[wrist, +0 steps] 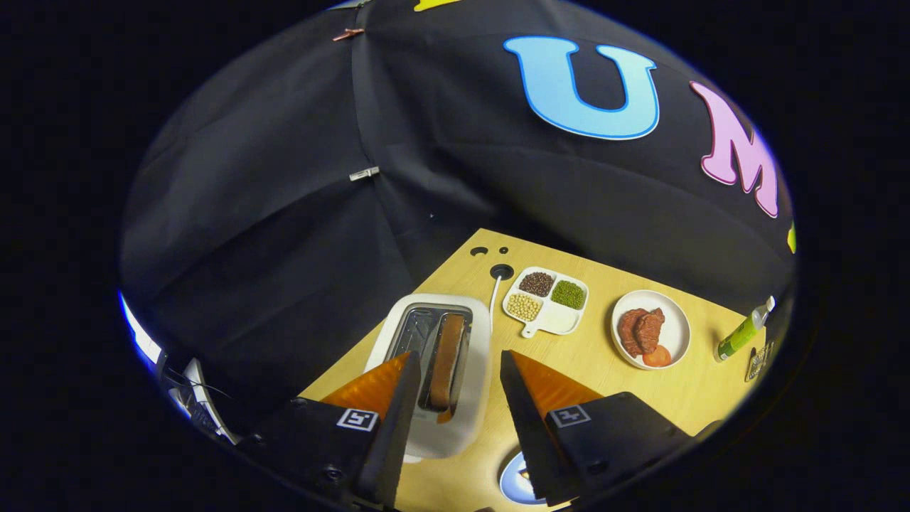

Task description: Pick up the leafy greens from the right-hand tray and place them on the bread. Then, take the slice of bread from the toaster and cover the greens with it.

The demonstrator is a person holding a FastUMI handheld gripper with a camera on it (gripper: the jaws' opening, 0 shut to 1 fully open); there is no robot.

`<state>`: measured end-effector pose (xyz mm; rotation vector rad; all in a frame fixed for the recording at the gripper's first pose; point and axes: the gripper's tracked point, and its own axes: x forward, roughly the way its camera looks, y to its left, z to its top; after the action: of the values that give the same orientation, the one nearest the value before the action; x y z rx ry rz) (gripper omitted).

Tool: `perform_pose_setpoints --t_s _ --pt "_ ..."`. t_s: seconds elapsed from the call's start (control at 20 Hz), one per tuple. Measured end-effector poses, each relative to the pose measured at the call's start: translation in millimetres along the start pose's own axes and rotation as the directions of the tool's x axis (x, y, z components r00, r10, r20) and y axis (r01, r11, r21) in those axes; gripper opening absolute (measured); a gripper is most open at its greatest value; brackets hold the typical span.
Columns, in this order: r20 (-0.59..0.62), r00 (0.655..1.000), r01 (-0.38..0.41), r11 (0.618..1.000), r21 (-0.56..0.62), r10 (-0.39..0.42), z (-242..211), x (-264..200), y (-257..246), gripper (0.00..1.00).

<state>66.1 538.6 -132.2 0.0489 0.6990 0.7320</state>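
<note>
A white toaster [466, 419] stands on the wooden table [604, 370], its top slots facing up. A brown slice of bread [446, 359] stands upright in the right-hand slot, directly between and just ahead of my fingertips. My gripper [456, 364] hovers above the toaster with its fingers spread wide apart, one on each side of the slice, touching nothing. The left slot [418, 334] looks empty.
Beyond the toaster lies a white divided tray [551, 323] with dark, green and pale beans. To its right a round white plate [675, 323] holds meat slices and a tomato slice. A green bottle [743, 334] lies farther right. A round blue-rimmed plate [513, 482] peeks out under the right finger.
</note>
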Motion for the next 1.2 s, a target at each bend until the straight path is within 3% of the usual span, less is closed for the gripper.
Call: perform_pose_setpoints --t_s 0.25,0.45,0.65,0.75,1.2 --pt "-0.050 0.997 0.061 0.998 -0.011 -0.062 -3 33 -2 0.72" --pt "-0.098 0.990 0.098 0.995 -0.016 -0.099 -8 51 -1 0.64" --pt "-0.126 0.986 0.105 0.994 -0.030 -0.108 -15 59 3 0.25" --pt "-0.120 0.988 0.090 0.995 -0.034 -0.093 -11 54 9 0.17" --pt "0.055 0.997 0.051 0.998 0.046 -0.054 43 -28 -5 0.17"
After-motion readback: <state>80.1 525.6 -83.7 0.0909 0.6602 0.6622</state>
